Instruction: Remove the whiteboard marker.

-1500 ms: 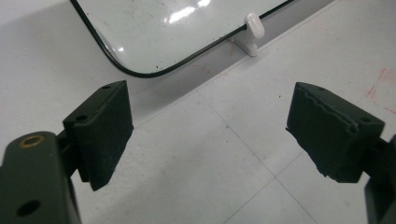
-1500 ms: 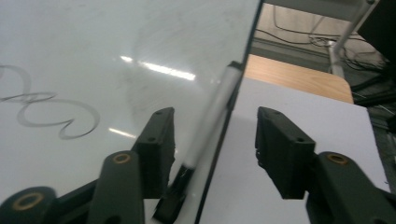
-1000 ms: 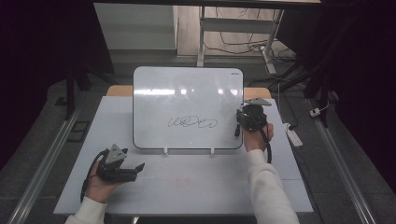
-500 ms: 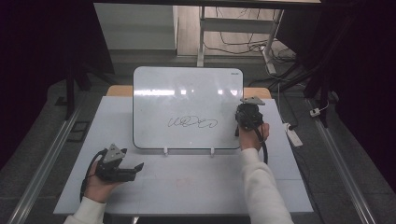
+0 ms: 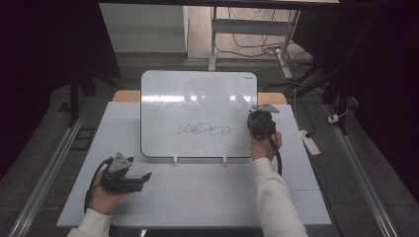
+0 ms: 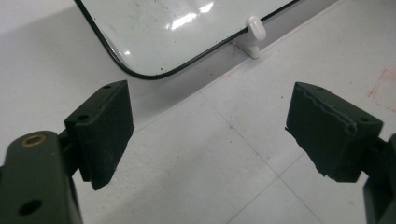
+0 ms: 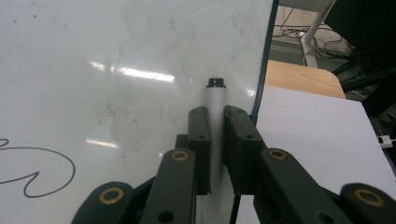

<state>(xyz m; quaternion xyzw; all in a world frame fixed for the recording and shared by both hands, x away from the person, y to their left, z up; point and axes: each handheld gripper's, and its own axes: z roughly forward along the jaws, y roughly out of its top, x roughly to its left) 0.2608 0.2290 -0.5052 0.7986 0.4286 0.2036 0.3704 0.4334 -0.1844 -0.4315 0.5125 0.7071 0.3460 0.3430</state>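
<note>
the right gripper (image 7: pixel 215 140) is clamped on a slim white marker with a black end (image 7: pixel 216 95), jaws just closed onto it. its long axis runs toward twelve o'clock along the glossy white whiteboard (image 5: pixel 197 98), by the right edge. the black scribble (image 5: pixel 203 130) lies at nine o'clock. the left gripper (image 5: pixel 141 178) is held open, well apart.

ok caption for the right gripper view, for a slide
Right gripper shut on a white marker with black tip, against a glossy whiteboard.
</note>
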